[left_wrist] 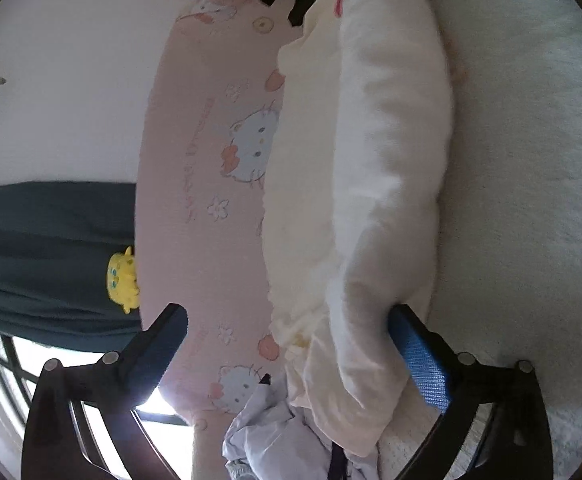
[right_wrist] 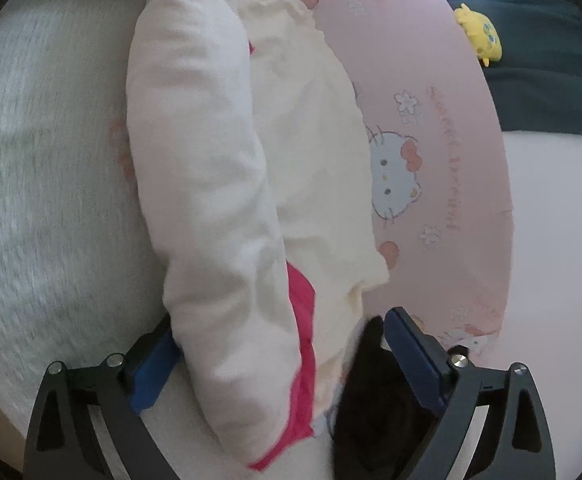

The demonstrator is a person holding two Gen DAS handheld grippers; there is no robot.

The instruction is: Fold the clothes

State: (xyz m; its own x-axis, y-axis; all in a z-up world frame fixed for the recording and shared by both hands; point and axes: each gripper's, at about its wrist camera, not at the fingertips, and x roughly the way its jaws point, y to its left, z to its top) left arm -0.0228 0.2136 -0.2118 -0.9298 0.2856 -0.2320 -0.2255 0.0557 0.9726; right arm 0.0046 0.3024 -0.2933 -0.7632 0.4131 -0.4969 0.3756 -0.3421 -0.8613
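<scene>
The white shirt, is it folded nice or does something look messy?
A bit messy. The white shirt is rolled into a lumpy bundle on the pink cartoon-cat sheet, with its pink trim poking out unevenly. A crumpled pale garment lies bunched at one end. Both grippers stand open around the bundle.

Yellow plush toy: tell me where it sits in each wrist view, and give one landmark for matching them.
Left wrist view: the yellow plush toy is at the left, on the dark cloth, against the pink cartoon-cat sheet's edge.
Right wrist view: it is at the upper right, at the same border.
Shared landmark: the folded cream garment in the middle.
</scene>
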